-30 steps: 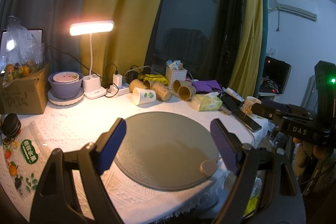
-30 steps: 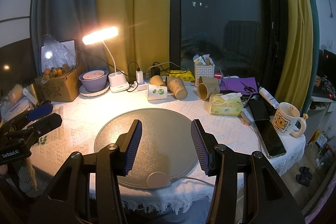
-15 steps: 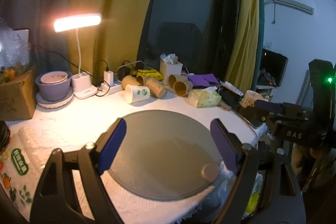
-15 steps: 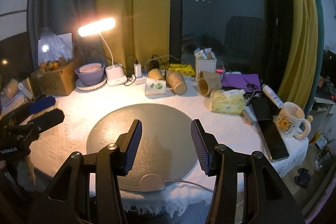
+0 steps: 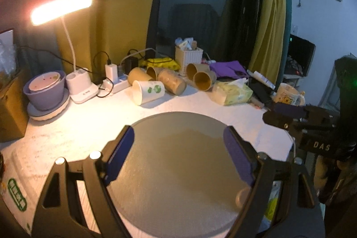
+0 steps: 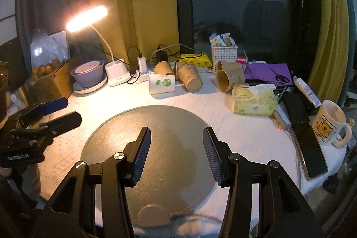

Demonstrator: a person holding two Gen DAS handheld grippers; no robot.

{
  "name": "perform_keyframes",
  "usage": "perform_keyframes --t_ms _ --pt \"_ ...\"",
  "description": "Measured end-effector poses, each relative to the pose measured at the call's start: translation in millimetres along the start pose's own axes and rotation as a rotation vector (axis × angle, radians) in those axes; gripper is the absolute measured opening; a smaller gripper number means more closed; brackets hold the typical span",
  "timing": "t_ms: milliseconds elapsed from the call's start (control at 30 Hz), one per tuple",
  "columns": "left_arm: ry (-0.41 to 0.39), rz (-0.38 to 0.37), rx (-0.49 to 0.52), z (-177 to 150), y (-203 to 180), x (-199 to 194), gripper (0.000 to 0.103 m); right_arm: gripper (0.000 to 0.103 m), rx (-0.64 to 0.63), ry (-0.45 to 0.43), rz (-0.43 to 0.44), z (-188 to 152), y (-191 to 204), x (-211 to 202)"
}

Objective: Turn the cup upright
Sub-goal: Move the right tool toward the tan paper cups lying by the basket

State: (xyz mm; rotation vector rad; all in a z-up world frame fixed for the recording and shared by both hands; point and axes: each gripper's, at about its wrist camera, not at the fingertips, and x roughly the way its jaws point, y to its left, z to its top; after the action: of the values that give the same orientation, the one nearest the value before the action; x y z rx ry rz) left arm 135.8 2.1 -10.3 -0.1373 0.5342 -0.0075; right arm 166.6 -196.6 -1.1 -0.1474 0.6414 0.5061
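Note:
A white paper cup with green print (image 5: 148,92) (image 6: 162,86) lies on its side at the back of the table, beyond the round grey mat (image 5: 178,171) (image 6: 147,148). Several brown paper cups (image 5: 173,81) (image 6: 189,78) lie on their sides around it. My left gripper (image 5: 178,154) is open and empty above the mat's near part. My right gripper (image 6: 176,156) is open and empty above the mat too. Each gripper shows in the other's view, the left (image 6: 46,113) at the left edge, the right (image 5: 296,117) at the right edge.
A lit desk lamp (image 6: 116,75), a purple bowl on a plate (image 6: 89,73), a cardboard box (image 6: 49,84), a white basket (image 6: 224,56), a tissue pack (image 6: 254,99), a phone (image 6: 312,148) and a bear mug (image 6: 330,124) stand around the mat.
Both grippers have moved forward toward the cups at the back, which look larger now. Both jaws stay open and empty.

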Motion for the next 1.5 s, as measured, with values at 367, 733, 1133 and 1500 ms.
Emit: perform_keyframes --t_ms 367,733,1133,1500 --pt "0.103 -0.012 -0.016 22 6 81 0.083 0.051 0.012 0.008 0.003 36 -40 58" --pt "0.132 -0.022 -0.016 63 17 152 0.083 0.051 0.019 0.019 0.014 69 -78 125" --pt "0.163 -0.055 -0.029 101 26 237 0.083 0.051 0.031 0.026 0.030 97 -103 193" --pt "0.228 -0.079 -0.060 129 27 307 0.083 0.051 0.081 0.023 0.036 108 -131 229"
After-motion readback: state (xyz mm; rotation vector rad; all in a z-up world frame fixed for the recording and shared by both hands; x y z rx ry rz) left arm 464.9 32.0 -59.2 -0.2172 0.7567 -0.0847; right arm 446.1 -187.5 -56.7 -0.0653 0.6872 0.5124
